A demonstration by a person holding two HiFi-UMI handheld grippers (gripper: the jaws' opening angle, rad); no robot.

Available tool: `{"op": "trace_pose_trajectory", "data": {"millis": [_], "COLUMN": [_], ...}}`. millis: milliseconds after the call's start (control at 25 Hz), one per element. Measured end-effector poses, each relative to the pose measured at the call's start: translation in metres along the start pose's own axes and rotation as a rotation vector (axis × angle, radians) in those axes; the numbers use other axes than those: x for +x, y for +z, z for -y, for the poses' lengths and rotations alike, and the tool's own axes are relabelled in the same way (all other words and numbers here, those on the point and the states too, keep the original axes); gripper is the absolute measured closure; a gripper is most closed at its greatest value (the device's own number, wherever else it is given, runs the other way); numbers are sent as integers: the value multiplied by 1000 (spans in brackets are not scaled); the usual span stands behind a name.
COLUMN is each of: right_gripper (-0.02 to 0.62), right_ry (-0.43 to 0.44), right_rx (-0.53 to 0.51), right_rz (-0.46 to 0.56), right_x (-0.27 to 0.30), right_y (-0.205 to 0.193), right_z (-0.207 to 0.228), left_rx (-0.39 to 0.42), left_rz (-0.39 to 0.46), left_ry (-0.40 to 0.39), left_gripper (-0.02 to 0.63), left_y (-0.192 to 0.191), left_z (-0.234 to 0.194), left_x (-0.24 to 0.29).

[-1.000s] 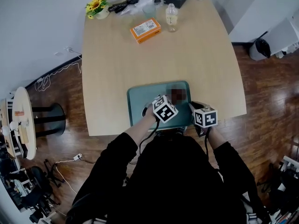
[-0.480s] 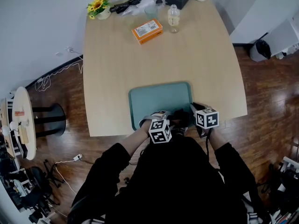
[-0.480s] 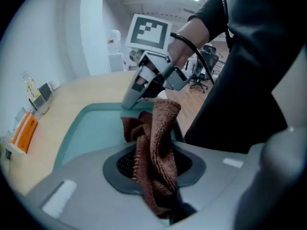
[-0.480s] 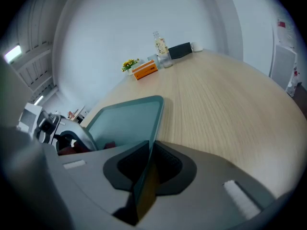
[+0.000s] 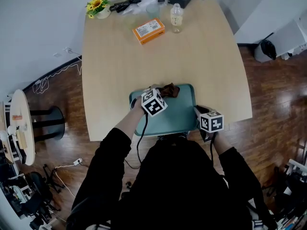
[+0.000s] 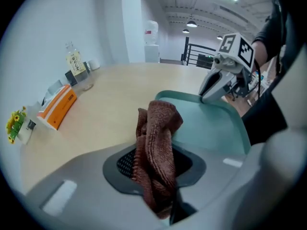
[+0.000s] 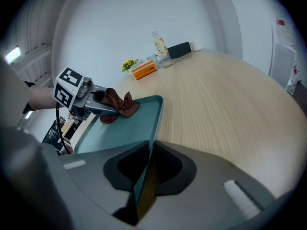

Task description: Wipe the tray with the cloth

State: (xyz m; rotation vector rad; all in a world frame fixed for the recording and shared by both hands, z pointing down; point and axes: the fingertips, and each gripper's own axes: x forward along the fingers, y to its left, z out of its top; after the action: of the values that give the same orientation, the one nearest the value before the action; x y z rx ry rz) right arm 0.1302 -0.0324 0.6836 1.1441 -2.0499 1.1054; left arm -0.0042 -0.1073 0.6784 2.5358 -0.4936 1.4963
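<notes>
Head view shows the tray (image 5: 182, 114) at the near edge of the bench (image 5: 120, 56), right in front of the person. The left tool (image 5: 162, 93) is clamped on the cloth (image 5: 170, 89), a brown knitted bunch, and holds it at the tray's far edge, close against the rim. The right tool (image 5: 198, 113) is closed on the rim at the near right corner; the right gripper view shows the thin teal edge pinched between its jaws.

The weak point is probably that pinch. It holds only one corner of a light tray, so a hard wiping stroke across the far side could swing the tray round it or pull the rim out of the jaws. With the tray so near the bench edge, a stroke drawn towards the person could push it off.

The cloth is a second worry. In the left gripper view it stands up in a loose wad with much of it free above the pads. It may snag on the raised rim and drag out of the grip, or ride over the rim onto the bare bench. Bunched like this, it likely wipes only a narrow strip and leaves patches. The orange box (image 5: 149, 30) and the bottle (image 5: 176, 17) stand well apart and should be safe.
</notes>
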Motion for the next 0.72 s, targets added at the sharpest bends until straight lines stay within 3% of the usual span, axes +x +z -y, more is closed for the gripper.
{"op": "trace_pose_trajectory", "data": {"millis": [120,240,480,640,720], "right_gripper": [558,560,560,561,566], "right_ry": [3,4,8,-1,-5], "right_rx": [3,7,11,3,2], "right_rz": [-1,-2,-3,-2,-2], "right_x": [1,0,-1,-1,-1], "right_y": [0,0,0,0,0], "right_z": [2,2,3,6,6], "left_rx": [-35,-140,-182,-329,-353], "left_rz": [15,25,45,65,85], "left_ry": [29,43,-78,-120,-128], "left_gripper": [515,515,515,515,515], "left_y": [-1,-4,-46,-65,-65], "left_z": [4,16,120,160,163], "left_x": [1,-5,-35,-44,-43]}}
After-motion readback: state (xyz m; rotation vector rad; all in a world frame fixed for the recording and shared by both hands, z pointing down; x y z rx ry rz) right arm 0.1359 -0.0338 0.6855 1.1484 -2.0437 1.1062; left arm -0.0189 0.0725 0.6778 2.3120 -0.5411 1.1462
